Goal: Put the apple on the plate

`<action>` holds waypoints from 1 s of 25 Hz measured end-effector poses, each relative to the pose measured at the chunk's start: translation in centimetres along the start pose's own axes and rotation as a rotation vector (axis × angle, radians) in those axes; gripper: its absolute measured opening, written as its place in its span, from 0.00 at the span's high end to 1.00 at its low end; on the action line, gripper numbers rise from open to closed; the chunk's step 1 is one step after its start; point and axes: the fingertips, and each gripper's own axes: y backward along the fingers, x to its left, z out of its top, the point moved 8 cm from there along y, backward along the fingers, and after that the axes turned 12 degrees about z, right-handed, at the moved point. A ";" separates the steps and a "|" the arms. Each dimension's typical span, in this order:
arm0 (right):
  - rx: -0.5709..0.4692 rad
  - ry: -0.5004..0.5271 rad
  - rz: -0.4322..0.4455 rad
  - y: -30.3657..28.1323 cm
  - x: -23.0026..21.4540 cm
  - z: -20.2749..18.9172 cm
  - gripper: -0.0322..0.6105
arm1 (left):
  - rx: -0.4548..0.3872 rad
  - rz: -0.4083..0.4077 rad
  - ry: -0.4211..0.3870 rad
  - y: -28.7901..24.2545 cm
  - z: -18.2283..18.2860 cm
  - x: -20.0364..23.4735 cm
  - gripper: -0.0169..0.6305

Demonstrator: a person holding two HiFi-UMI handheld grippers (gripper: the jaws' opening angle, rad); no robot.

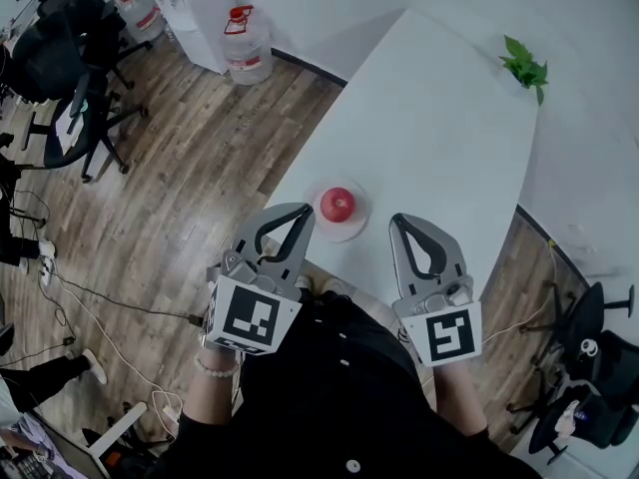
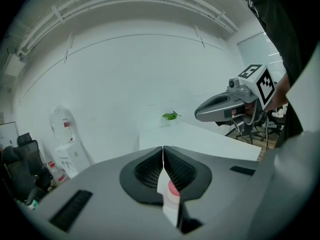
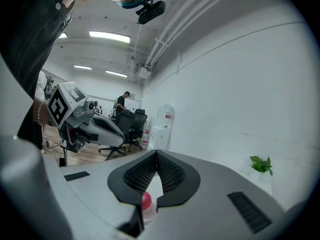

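While both pairs of fingers are clenched shut on nothing, the left gripper (image 1: pixel 300 216) and the right gripper (image 1: pixel 401 224) hang side by side at the near edge of the surface (image 1: pixel 429 138), tips pointing across it. Between the two tips, the apple (image 1: pixel 337 204) sits on the plate (image 1: pixel 351 230), close to the near edge and toward its left end. Neither gripper appears to touch either one. By my reading the placing is already done, and what remains is to draw back without nudging the plate, which has little margin before the edge. Past the plate the surface lies bare as far as a small plant (image 1: pixel 524 68) at the far corner. Wooden floor (image 1: pixel 170 198) opens out to the left.
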 end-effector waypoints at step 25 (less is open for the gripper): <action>0.041 0.006 0.012 -0.5 0.1 -0.4 0.89 | -0.017 0.010 -0.034 -0.9 0.0 1.6 0.95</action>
